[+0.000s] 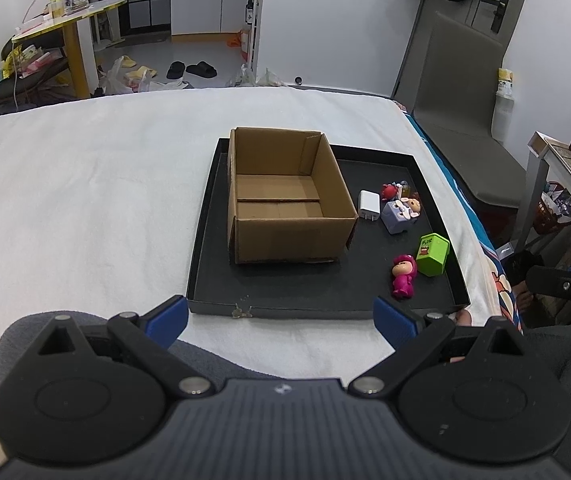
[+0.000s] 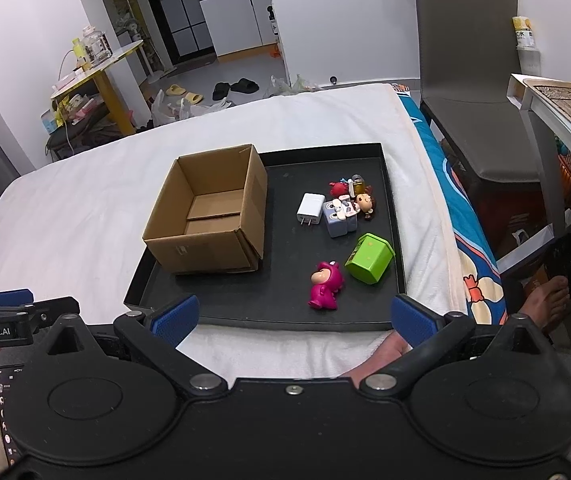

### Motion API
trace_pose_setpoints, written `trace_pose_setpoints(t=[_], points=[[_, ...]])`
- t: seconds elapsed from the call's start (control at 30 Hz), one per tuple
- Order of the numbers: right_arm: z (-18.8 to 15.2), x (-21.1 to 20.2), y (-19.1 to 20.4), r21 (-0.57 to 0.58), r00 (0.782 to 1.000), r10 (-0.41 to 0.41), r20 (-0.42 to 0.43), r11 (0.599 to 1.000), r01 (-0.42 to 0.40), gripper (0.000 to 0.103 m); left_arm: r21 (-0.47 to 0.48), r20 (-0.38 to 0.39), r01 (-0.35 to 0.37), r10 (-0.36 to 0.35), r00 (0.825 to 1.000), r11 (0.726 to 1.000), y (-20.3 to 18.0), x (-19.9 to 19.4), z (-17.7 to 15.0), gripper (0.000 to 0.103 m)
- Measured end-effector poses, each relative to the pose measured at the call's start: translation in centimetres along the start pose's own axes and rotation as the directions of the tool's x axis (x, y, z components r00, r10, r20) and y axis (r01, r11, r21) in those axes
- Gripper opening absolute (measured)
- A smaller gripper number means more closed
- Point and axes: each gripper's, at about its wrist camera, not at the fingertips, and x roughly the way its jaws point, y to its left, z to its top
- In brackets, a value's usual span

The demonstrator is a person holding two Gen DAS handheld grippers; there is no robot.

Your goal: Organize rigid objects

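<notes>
An empty open cardboard box [image 1: 285,200] [image 2: 213,216] stands on the left part of a black tray [image 1: 285,292] [image 2: 245,300]. To its right on the tray lie a pink figurine [image 1: 404,276] [image 2: 325,284], a green cube toy [image 1: 432,254] [image 2: 369,258], a white charger [image 1: 368,205] [image 2: 310,209], a lilac block [image 1: 395,216] [image 2: 339,218] and several small toys [image 2: 355,192]. My left gripper [image 1: 281,322] is open before the tray's near edge. My right gripper [image 2: 295,318] is open too, just short of the pink figurine. Neither holds anything.
The tray rests on a white-covered bed [image 1: 85,200] [image 2: 85,200]. A grey chair [image 1: 469,100] [image 2: 473,80] stands at the bed's right side. A yellow side table [image 1: 69,20] and slippers [image 1: 191,69] are on the floor beyond. A person's bare foot [image 2: 545,300] shows at the right.
</notes>
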Motion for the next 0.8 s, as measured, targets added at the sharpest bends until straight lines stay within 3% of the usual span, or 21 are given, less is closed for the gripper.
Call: trace_pose_setpoints(t=[0.8], points=[[0.13, -0.17, 0.17, -0.013, 1.000, -0.008, 0.000, 1.000, 0.008, 0.103, -0.003, -0.007, -0.006, 0.006, 1.000, 1.000, 0.18, 0.16, 0.19, 0.098]])
